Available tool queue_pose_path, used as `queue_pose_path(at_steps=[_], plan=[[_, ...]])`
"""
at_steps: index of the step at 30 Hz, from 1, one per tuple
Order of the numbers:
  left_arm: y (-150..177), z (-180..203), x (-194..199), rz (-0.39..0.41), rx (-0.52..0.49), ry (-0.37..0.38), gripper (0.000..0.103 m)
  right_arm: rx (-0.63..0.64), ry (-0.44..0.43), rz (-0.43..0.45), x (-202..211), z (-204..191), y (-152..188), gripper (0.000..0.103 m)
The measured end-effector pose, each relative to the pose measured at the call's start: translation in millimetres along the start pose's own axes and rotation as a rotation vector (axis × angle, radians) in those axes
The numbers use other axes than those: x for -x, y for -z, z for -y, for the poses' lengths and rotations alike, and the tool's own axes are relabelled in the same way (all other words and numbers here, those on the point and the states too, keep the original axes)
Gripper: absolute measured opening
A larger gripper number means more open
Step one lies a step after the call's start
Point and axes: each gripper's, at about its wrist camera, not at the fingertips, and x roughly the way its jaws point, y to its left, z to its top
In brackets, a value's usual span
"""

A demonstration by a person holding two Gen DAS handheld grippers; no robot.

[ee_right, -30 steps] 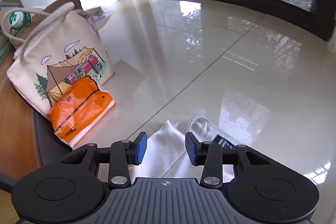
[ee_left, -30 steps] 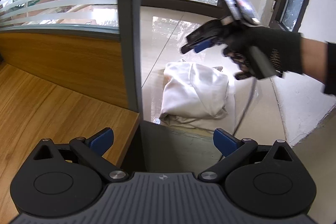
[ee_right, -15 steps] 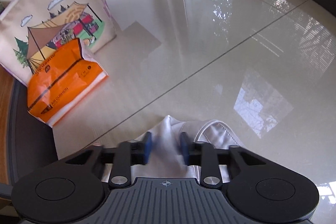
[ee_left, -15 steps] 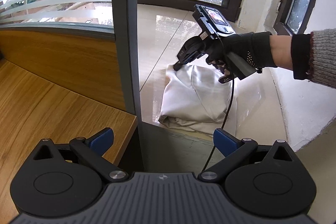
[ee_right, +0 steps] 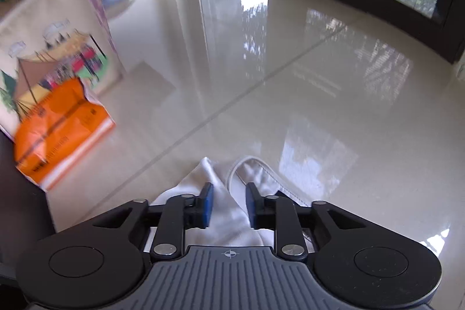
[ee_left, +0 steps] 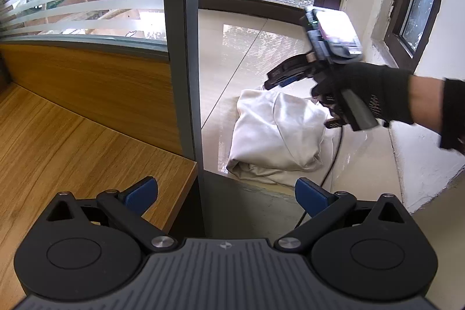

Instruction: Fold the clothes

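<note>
Change: our right gripper [ee_right: 226, 204] has dipped, fingers reopening astride the garment [ee_left: 276, 132].
Left gripper [ee_left: 226, 193]: released at 6 o'clock, waiting.

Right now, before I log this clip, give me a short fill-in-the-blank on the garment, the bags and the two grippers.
1. The white garment lies on the glossy ____.
2. The left gripper holds ____.
3. Cloth lies between the opening jaws of the ____ gripper.
4. Against the tote bag leans a packet coloured ____.

Missing words: floor; nothing; right; orange
</note>
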Motion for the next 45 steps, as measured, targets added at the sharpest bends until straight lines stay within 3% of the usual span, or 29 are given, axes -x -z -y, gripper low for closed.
queue_pose_path(at_steps=[4, 11, 17, 20, 22, 25, 33, 38, 42, 45], plan=[[2.7, 1.2, 5.1, 0.005, -0.005, 0.004, 0.102, -0.005, -0.005, 0.05, 35.8, -11.8, 21.4, 0.032], [5.6, 3.8, 12.5, 0.007, -0.032, 0.016, 0.102, -0.039, 0.012, -0.044, 20.4, -11.8, 70.8, 0.032], [1.5, 4.1, 27.1, 0.028, -0.064, 0.029, 0.102, -0.131, 0.014, 0.011, 64.0, -11.8, 63.1, 0.035], [-3.5, 2.7, 35.6, 0.038, -0.084, 0.041, 0.102, -0.17, 0.012, 0.014, 91.0, -18.2, 64.8, 0.047], [-7.4, 0.3, 41.2, 0.047, -0.095, 0.047, 0.102, -0.208, -0.001, 0.006, 110.4, -21.3, 69.2, 0.048], [-11.5, -3.4, 51.5, 0.057, -0.111, 0.065, 0.102, -0.247, 0.012, 0.009, 139.3, -31.0, 77.3, 0.057], [-7.3, -18.9, 84.3, 0.084, -0.179, 0.117, 0.102, -0.319, 0.093, 0.06, 213.1, -65.9, 102.4, 0.067], [1.5, -36.4, 97.9, 0.059, -0.19, 0.143, 0.102, -0.367, 0.143, 0.089, 250.2, -95.4, 122.7, 0.071], [6.9, -49.0, 107.8, 0.073, -0.206, 0.137, 0.102, -0.397, 0.191, 0.108, 275.7, -123.0, 139.5, 0.084], [10.1, -55.2, 113.4, 0.068, -0.212, 0.149, 0.102, -0.419, 0.208, 0.114, 289.1, -140.6, 151.1, 0.084]])
